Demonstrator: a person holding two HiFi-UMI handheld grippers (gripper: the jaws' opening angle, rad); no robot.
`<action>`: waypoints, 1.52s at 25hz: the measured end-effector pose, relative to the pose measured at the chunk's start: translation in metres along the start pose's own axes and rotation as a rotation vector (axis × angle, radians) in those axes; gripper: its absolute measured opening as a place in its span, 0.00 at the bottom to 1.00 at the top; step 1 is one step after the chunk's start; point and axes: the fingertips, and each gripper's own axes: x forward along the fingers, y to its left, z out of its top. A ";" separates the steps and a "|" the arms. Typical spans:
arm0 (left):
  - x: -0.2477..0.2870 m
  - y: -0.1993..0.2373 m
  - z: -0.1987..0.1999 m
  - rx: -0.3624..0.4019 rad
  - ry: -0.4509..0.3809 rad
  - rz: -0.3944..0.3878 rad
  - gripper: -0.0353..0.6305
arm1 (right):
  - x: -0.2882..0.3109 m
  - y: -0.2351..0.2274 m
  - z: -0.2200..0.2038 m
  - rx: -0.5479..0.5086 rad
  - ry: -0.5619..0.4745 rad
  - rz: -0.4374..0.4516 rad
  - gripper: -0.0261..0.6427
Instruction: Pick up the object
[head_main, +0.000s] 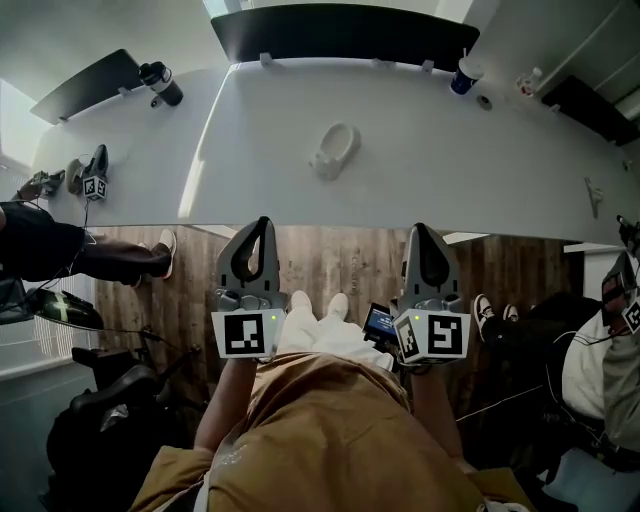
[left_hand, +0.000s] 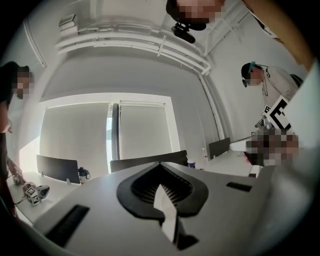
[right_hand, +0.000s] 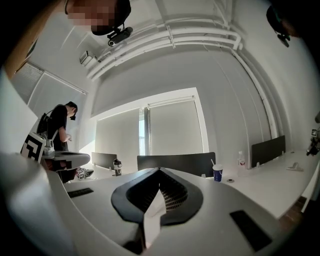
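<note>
1. Location: the white object (head_main: 335, 150) sits alone near the middle of the white table (head_main: 500, 180). It is well ahead of both grippers and roughly between their lines of reach.
2. Left gripper (head_main: 262, 226): jaws together with nothing between them. It is held level, tips about at the table's near edge.
3. Right gripper (head_main: 423, 232): jaws fully together and empty, at the same edge.
4. Handling (judged): the object appears to be a small, rigid moulded piece with a raised oval rim on a wider base. It is probably light, smooth and liable to slide on the bare top. Its material cannot be told.
5. Grip point (judged): open the jaws first, then close across the rim's narrow width, low enough to avoid tipping.
</note>
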 end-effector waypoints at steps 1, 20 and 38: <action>0.007 0.000 0.000 0.002 0.001 -0.002 0.06 | 0.005 -0.003 0.000 -0.002 0.001 0.002 0.04; 0.140 0.061 -0.011 -0.013 0.011 -0.102 0.06 | 0.138 0.002 0.007 -0.017 0.018 -0.040 0.04; 0.217 0.059 -0.030 -0.035 0.041 -0.126 0.06 | 0.215 -0.009 -0.011 -0.008 0.075 0.040 0.04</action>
